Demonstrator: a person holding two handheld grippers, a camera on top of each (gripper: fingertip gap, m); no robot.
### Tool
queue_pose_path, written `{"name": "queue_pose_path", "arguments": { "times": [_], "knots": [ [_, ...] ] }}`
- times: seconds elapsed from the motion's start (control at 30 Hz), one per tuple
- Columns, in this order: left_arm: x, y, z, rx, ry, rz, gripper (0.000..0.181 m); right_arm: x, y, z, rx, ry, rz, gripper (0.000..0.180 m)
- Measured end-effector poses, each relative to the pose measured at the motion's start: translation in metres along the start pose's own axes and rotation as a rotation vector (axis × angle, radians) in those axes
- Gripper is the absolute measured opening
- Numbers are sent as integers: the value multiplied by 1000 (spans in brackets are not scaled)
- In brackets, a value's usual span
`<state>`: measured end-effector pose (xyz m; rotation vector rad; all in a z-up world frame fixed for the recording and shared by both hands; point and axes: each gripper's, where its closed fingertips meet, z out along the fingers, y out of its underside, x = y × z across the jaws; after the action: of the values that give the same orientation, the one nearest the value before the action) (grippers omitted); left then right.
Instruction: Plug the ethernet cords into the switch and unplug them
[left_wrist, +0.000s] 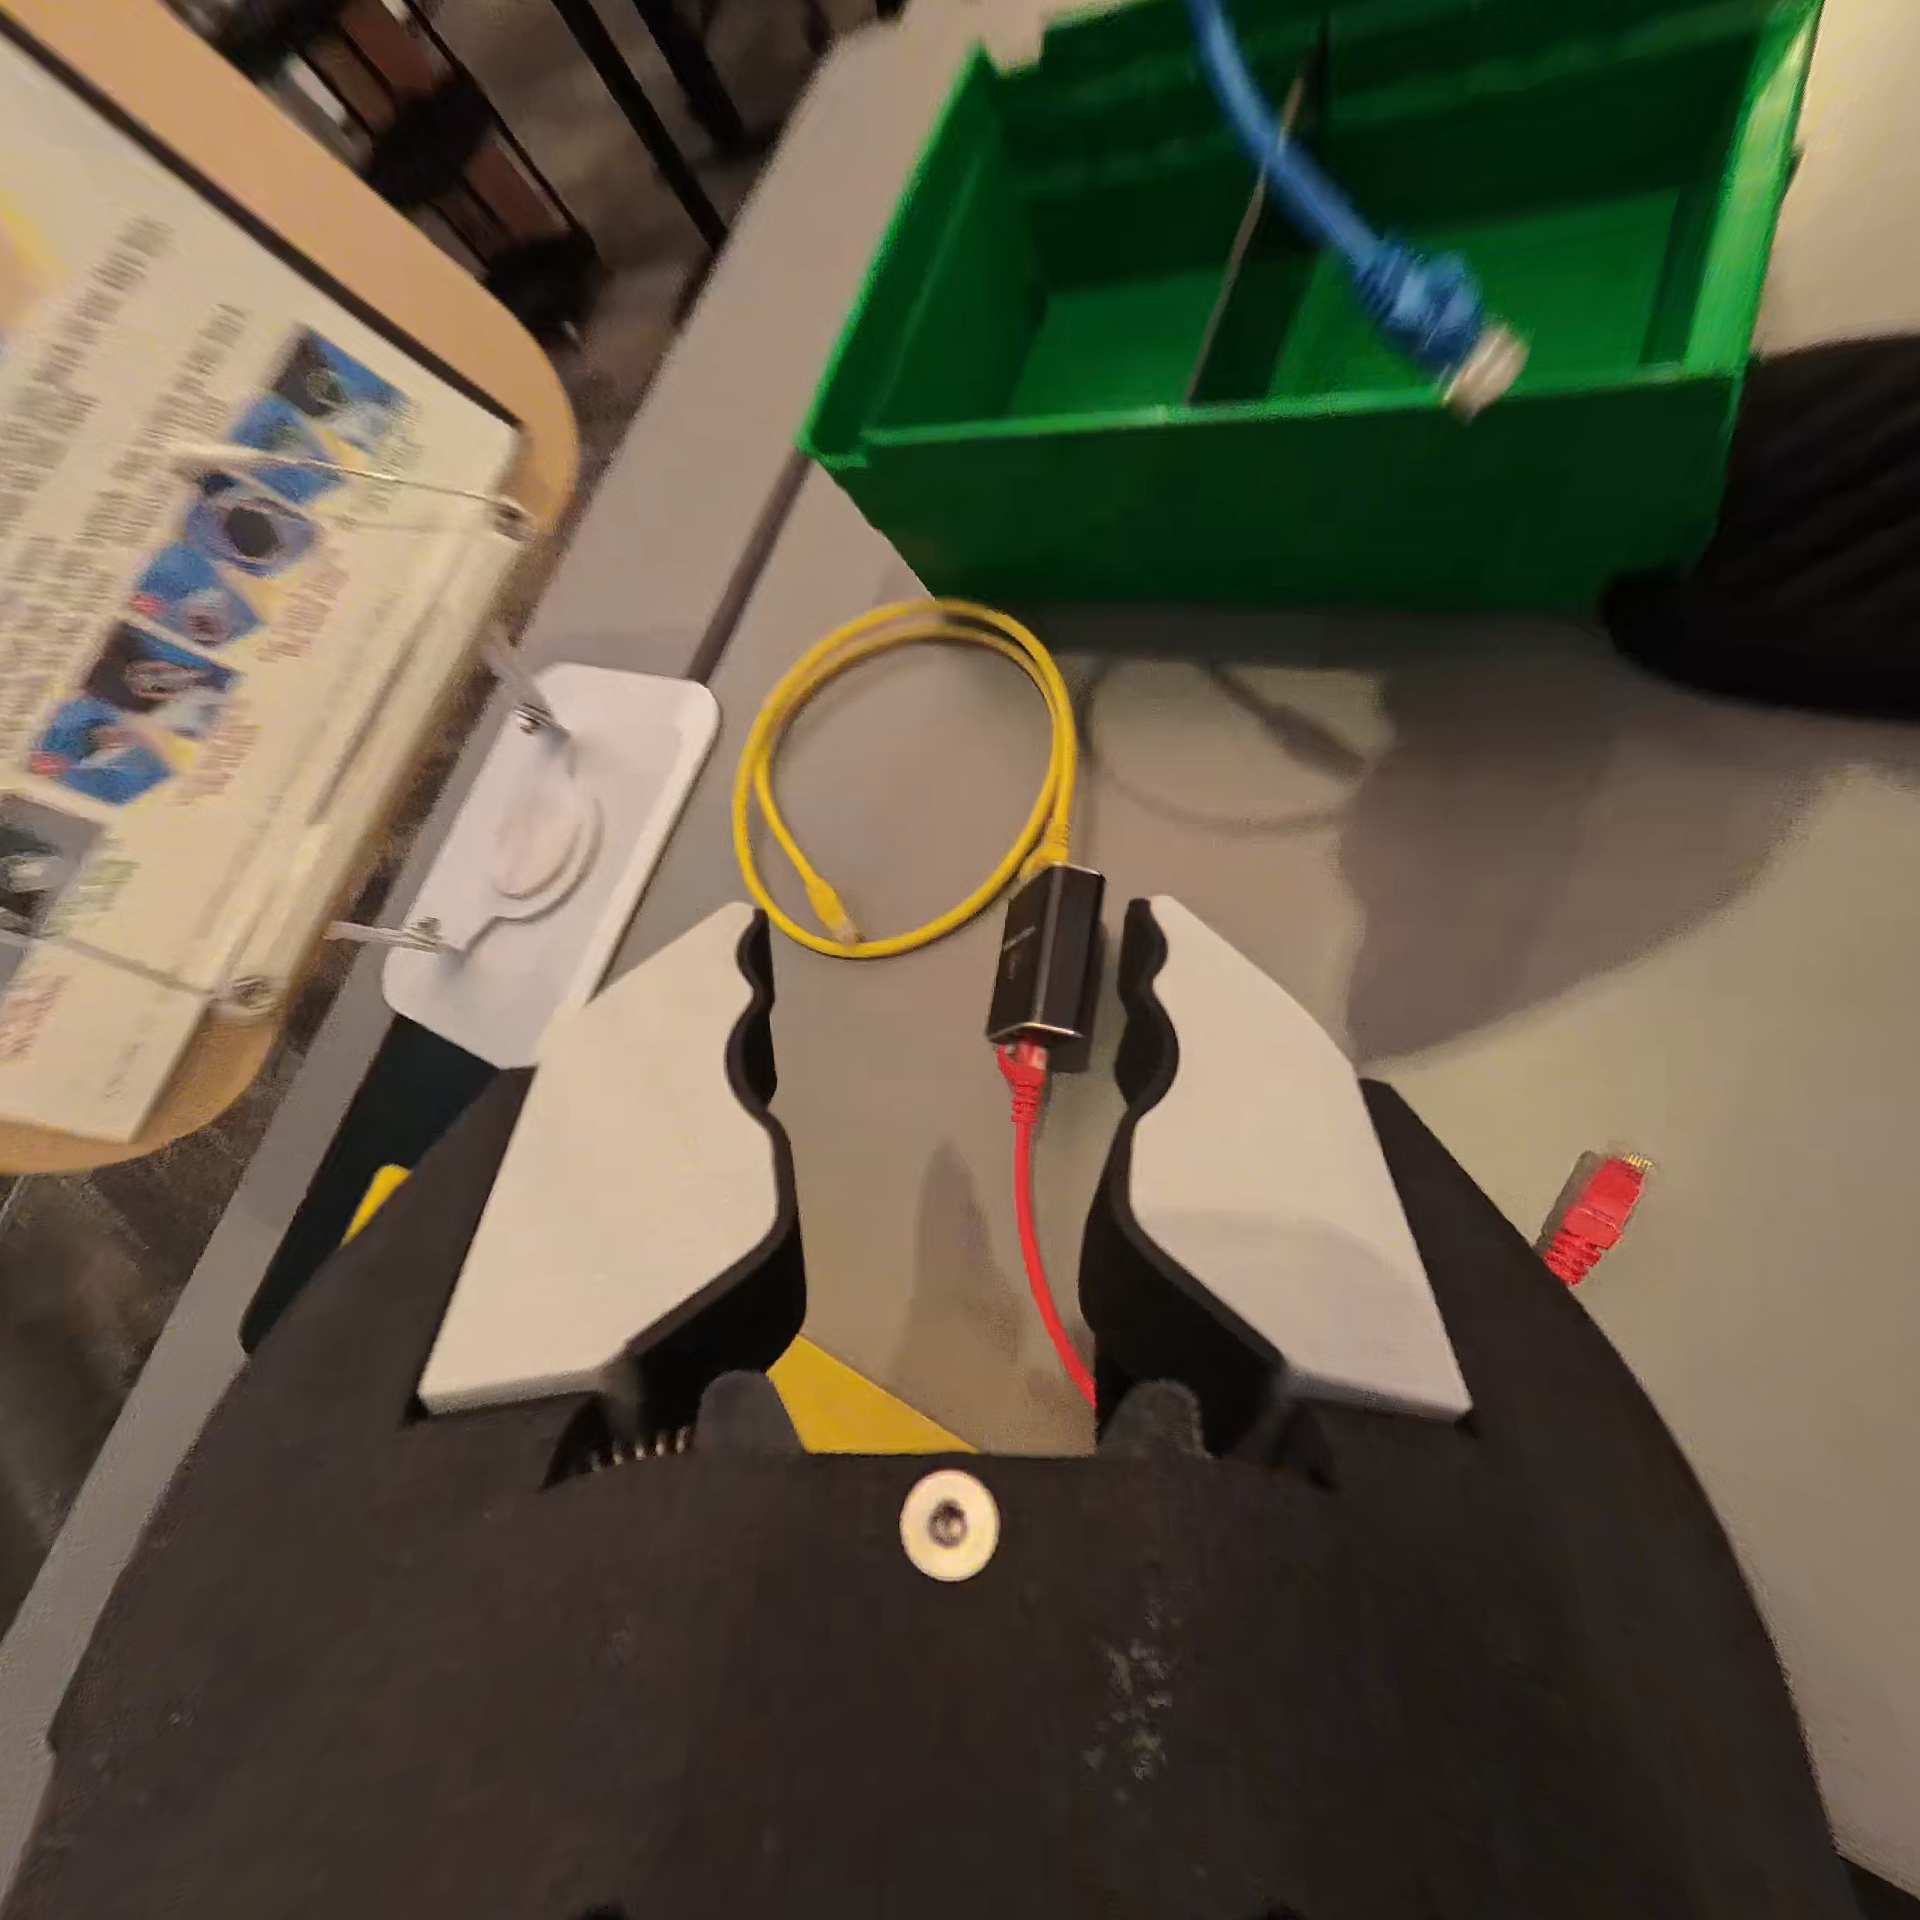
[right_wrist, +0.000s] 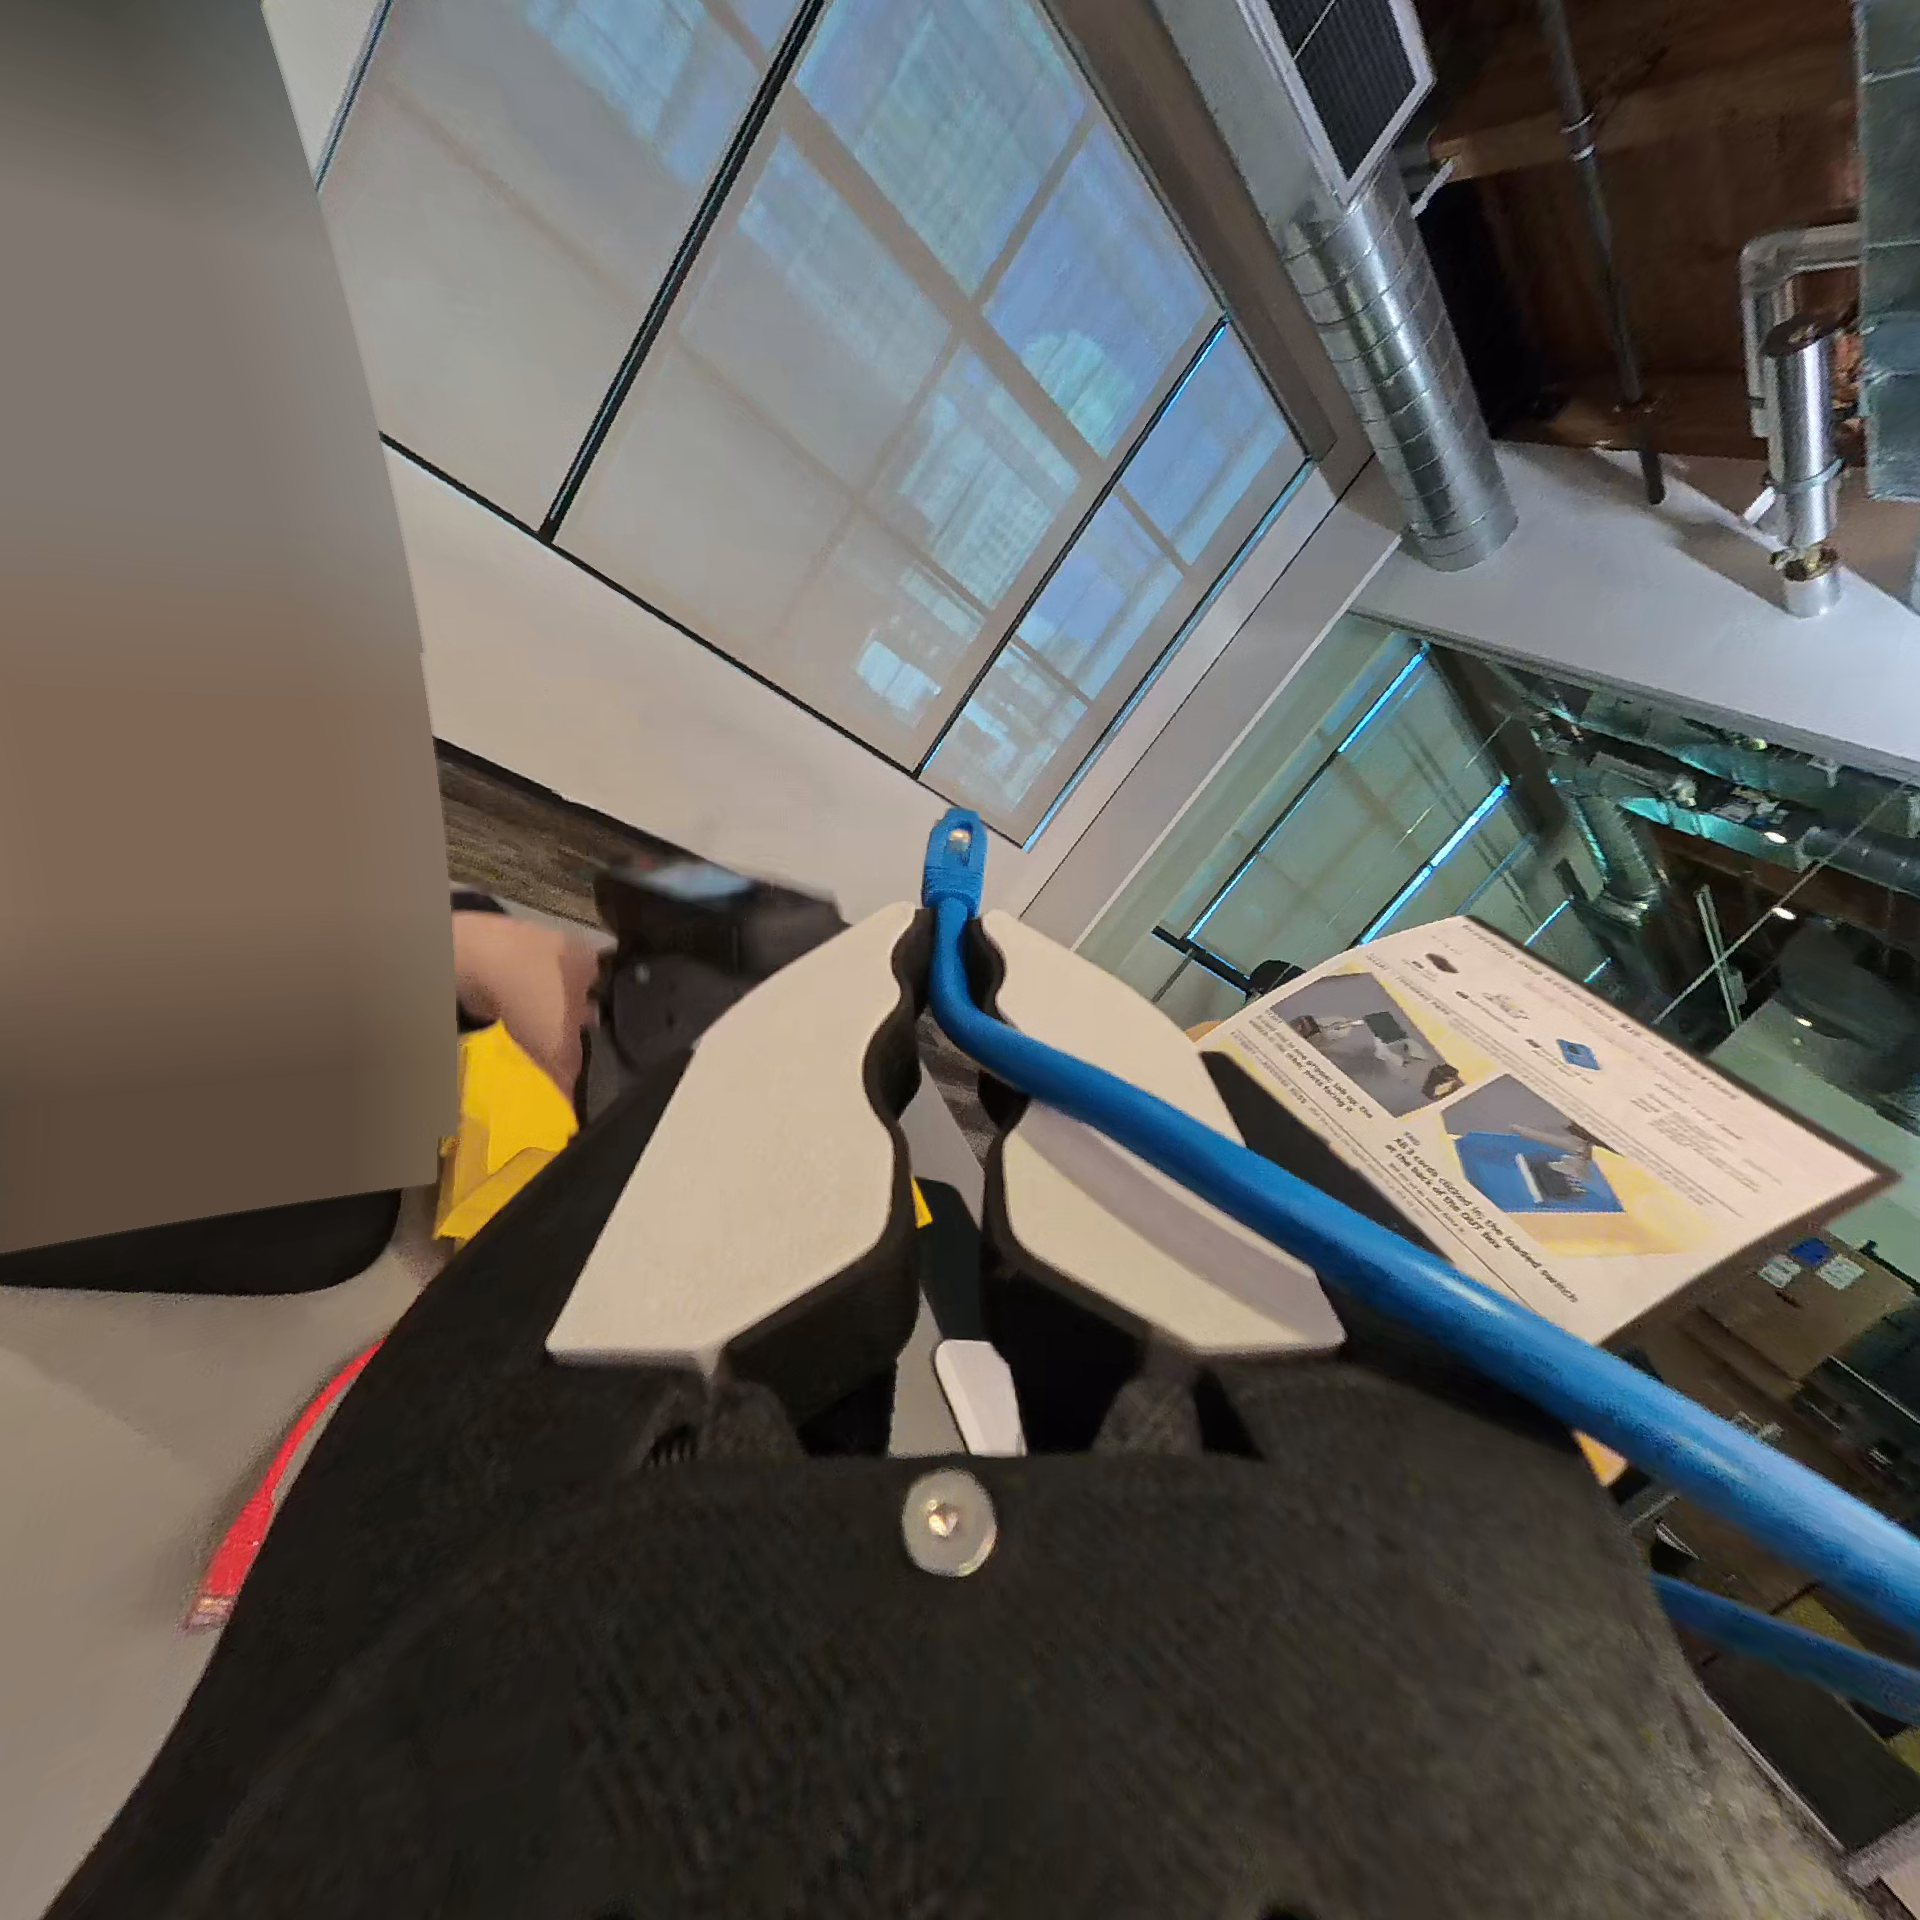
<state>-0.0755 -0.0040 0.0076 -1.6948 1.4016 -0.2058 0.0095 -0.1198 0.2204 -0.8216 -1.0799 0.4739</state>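
Observation:
A small black switch (left_wrist: 1044, 966) lies on the grey table (left_wrist: 1558, 1039), with a red cord (left_wrist: 1034, 1195) plugged into its near end and a coiled yellow cord (left_wrist: 904, 769) plugged into its far end. The red cord's other plug (left_wrist: 1595, 1210) lies loose to the right. My left gripper (left_wrist: 945, 925) is open and empty, low over the table, with the switch just inside its right finger. My right gripper (right_wrist: 951, 935) is shut on a blue cord (right_wrist: 1299, 1236) just behind its plug (right_wrist: 951, 852), held up in the air. The hanging blue cord (left_wrist: 1423, 291) also shows in the left wrist view.
A green bin (left_wrist: 1299, 488) with a divider stands at the back of the table. A printed instruction sheet on a clear stand (left_wrist: 187, 644) with a white base (left_wrist: 561, 862) is at the left. A dark object (left_wrist: 1818, 540) lies at the right. My right fingertips sit around 25 cm from my left ones.

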Motion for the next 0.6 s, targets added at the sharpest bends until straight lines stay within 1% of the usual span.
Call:
{"name": "queue_pose_path", "arguments": {
  "times": [0.07, 0.17, 0.23, 0.37, 0.5, 0.6],
  "knots": [
    [18, 13, 25, -117, 30, 59, 61, 0, -10, -9, 14, 7, 9, 6],
    [31, 38, 57, -285, 6, 167, 59, -1, -19, -17, 27, 10, -1, 6],
    [34, 45, 74, -317, -22, 209, 54, -1, -24, -23, 36, 12, -1, 6],
    [41, 66, 99, -388, -15, 212, 49, -1, -38, -37, 83, 8, 26, 6],
    [33, 87, 115, -464, -93, 231, 46, 0, -47, -49, 113, 9, 45, 6],
    [30, 94, 121, -498, -110, 206, 43, 1, -49, -53, 122, 9, 48, 6]
  ]
}}
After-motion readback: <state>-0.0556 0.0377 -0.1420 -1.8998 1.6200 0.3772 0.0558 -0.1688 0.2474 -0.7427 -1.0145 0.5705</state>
